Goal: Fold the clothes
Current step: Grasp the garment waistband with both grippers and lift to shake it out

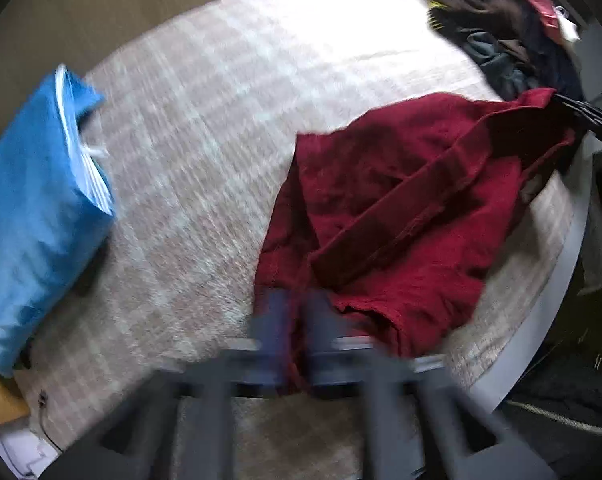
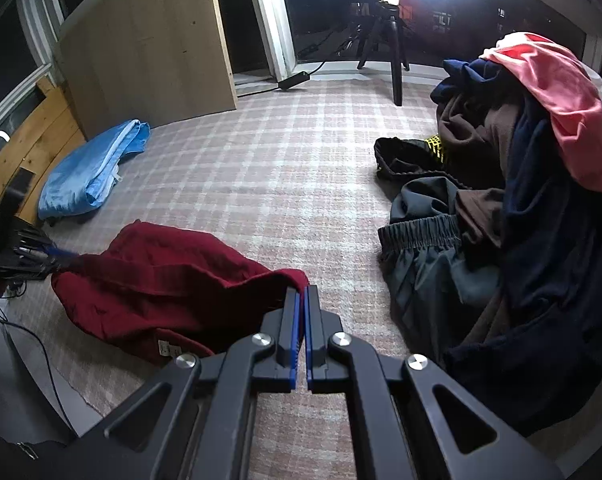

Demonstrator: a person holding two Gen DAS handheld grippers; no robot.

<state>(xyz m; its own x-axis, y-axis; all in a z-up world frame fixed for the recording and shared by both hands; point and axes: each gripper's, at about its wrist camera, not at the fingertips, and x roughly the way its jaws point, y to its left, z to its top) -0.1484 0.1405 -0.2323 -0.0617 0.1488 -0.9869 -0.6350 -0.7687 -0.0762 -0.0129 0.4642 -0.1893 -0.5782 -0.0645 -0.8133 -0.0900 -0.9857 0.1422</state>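
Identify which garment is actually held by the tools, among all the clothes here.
The dark red garment: both the right tool and left tool pinch its edges. The pile of dark clothes lies untouched.

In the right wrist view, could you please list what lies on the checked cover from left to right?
Blue folded bedding → dark red garment, pinched by the right gripper → pile of unfolded clothes.

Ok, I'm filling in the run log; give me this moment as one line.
task: fold clothes | left gripper: shut on red garment | right gripper: shut on red garment | garment: on bed | pile: untouched
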